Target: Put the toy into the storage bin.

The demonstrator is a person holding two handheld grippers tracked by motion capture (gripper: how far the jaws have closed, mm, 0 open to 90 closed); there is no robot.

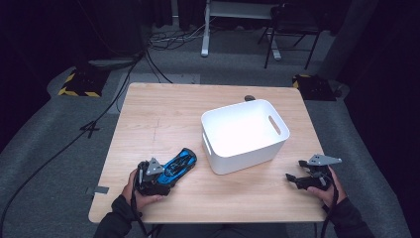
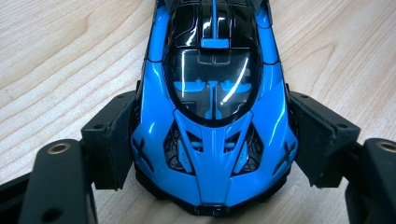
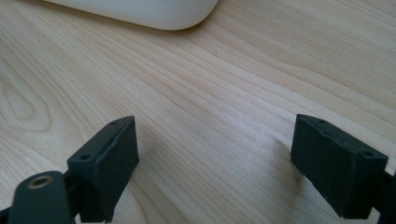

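While toy car sits outside, white bin

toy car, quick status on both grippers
Left gripper shut on toy car, car on table. Right gripper open, empty. White bin right of car, path clear.

Left tongs: jaws closed inward, held low in the left hand. Right tongs: jaws spread wide, nothing between them, held low in the right hand.
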